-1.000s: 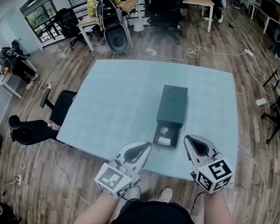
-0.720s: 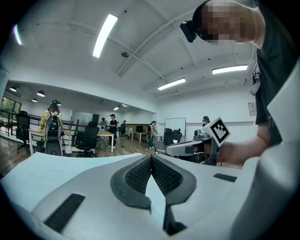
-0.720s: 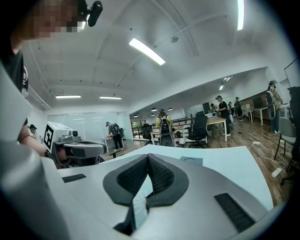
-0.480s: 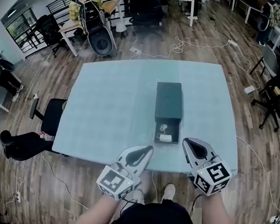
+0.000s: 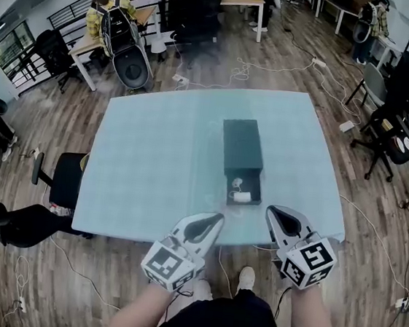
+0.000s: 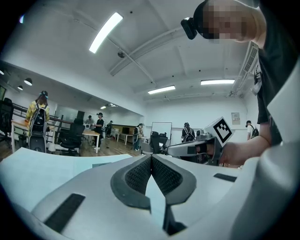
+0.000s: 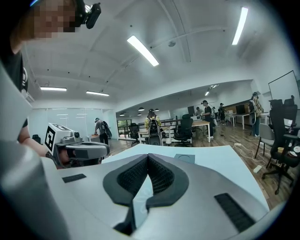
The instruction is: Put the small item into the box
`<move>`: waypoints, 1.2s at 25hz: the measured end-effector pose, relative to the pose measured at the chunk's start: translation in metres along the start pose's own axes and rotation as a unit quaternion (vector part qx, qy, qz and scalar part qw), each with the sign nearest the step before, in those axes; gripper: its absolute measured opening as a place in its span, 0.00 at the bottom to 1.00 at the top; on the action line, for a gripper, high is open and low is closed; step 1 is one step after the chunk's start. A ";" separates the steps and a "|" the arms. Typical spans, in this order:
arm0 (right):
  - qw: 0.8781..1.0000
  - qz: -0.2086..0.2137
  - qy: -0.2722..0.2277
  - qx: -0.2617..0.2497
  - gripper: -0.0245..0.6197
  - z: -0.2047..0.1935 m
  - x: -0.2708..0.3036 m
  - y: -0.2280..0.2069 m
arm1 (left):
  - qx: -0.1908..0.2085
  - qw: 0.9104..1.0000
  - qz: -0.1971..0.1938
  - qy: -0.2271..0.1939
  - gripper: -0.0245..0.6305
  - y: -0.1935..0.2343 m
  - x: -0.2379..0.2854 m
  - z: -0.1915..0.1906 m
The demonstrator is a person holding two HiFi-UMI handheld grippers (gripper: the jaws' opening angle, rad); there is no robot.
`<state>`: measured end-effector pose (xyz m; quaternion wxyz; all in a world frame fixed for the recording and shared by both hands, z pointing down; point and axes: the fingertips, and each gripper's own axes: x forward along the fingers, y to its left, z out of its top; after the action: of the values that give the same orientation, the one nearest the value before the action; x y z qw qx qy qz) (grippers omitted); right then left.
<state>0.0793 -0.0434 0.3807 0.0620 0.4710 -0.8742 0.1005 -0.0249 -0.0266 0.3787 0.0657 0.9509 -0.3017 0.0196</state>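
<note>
A dark box [image 5: 240,148] lies in the middle of the pale blue table [image 5: 152,168], and its near end stands open like a tray. In that open end lies a small white item [image 5: 242,196] with a thin white cord. My left gripper [image 5: 216,218] is over the table's front edge, below and left of the box, shut and empty. My right gripper [image 5: 274,212] hovers just right of the open end, also shut with nothing in it. In the left gripper view the pads [image 6: 140,172] touch at the tip. The right gripper view shows the pads [image 7: 159,176] closed and the box [image 7: 184,158] beyond.
A black office chair [image 5: 59,179] stands at the table's left side. More chairs [image 5: 390,140] are at the right. Cables [image 5: 259,68] run over the wooden floor behind the table. People sit at desks [image 5: 115,17] at the back.
Both grippers have drawn back toward the table's front edge, so the box lies a little farther from them. The view has swung slightly. Both grippers stay shut.
</note>
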 end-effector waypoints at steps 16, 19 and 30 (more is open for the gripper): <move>0.999 -0.032 0.006 0.015 0.07 -0.019 -0.018 0.040 | -0.002 0.999 -0.039 0.004 0.09 -0.012 -0.034 -0.011; 0.999 -0.034 0.003 0.014 0.07 -0.017 -0.016 0.045 | 0.000 0.999 -0.042 0.003 0.09 -0.010 -0.039 -0.009; 0.999 -0.034 -0.002 0.019 0.07 -0.019 -0.019 0.041 | 0.001 0.999 -0.043 0.000 0.09 -0.012 -0.036 -0.011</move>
<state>0.0560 -0.0021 0.3904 0.0550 0.5021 -0.8554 0.1145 -0.0477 0.0055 0.3853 0.0659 0.9630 -0.2606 0.0169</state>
